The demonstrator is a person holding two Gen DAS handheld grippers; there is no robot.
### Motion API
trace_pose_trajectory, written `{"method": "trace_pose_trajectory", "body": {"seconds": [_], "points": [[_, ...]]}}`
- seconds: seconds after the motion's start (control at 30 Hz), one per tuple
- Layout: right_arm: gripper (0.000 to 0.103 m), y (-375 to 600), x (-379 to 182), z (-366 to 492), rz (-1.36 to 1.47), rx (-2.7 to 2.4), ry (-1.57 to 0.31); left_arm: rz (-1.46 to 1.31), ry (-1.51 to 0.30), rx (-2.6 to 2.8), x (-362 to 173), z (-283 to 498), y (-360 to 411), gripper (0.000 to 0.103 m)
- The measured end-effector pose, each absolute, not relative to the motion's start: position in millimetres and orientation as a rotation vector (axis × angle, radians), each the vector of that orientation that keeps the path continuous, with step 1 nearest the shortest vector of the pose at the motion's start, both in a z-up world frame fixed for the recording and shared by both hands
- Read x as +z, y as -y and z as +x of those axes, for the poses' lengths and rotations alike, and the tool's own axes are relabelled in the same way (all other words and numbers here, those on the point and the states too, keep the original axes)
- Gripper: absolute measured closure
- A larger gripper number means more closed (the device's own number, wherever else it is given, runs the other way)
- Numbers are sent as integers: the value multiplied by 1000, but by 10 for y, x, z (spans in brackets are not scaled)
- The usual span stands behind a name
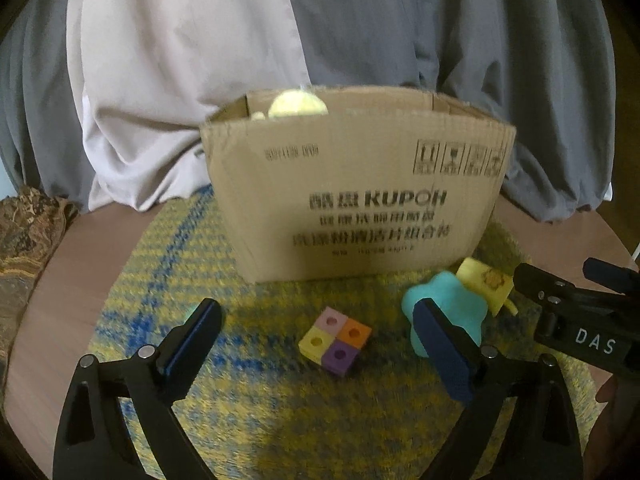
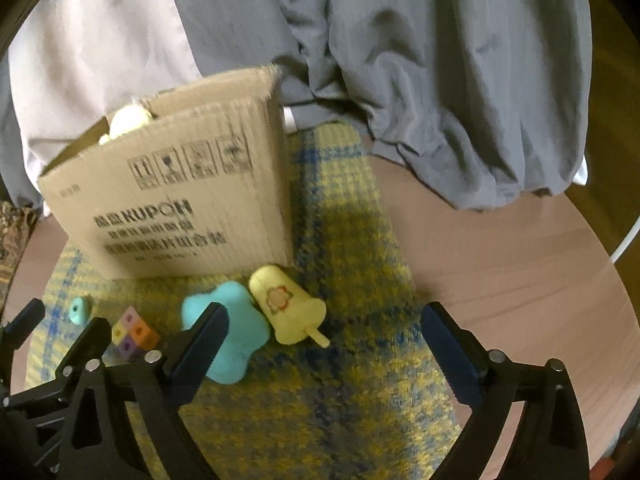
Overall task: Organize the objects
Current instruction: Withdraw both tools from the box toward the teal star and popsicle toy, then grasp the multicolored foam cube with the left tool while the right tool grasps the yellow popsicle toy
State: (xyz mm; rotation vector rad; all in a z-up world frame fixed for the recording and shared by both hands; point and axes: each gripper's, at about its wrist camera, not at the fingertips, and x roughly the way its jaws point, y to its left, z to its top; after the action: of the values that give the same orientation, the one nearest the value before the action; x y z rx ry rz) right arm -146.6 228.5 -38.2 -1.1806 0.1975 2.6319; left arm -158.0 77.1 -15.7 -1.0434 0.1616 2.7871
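A cardboard box (image 1: 352,184) printed KUPOH stands at the back of a yellow-blue mat (image 1: 256,408); pale yellow toys (image 1: 298,105) show inside it. In front lies a four-colour cube block (image 1: 335,340), a teal flower-shaped toy (image 1: 448,300) and a yellow popsicle toy (image 1: 484,282). My left gripper (image 1: 320,344) is open and empty, with the cube block between its fingers. In the right wrist view my right gripper (image 2: 324,344) is open and empty, near the teal toy (image 2: 224,332) and the popsicle (image 2: 286,306). The box (image 2: 172,204), cube block (image 2: 134,334) and a small teal ring (image 2: 78,310) also show there.
The mat lies on a round brown table (image 2: 520,272). Grey and white cloth (image 1: 360,32) hangs behind the box. A patterned fabric (image 1: 24,240) sits at the table's left edge. The right gripper's body (image 1: 580,320) shows at the left view's right side.
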Motion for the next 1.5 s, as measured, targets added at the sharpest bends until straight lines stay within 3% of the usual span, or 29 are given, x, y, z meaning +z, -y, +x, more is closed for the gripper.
{"method": "trace_pose_trajectory", "body": {"seconds": [0.47, 0.7, 1.1, 1.5], "points": [[18, -2369, -579, -1559, -1248, 2607, -233, -1147, -143, 2737, -451, -1677, -827, 13], [24, -2366, -632, -1621, -1289, 2599, -245, -1227, -123, 2683, -628, -1729, -841, 25], [34, -2326, -729, -1735, -1345, 2601, -232, -1272, -112, 2627, -751, -1801, -890, 33], [44, -2328, -791, -1839, -1392, 2605, -243, -1278, -150, 2610, -785, -1855, -936, 52]]}}
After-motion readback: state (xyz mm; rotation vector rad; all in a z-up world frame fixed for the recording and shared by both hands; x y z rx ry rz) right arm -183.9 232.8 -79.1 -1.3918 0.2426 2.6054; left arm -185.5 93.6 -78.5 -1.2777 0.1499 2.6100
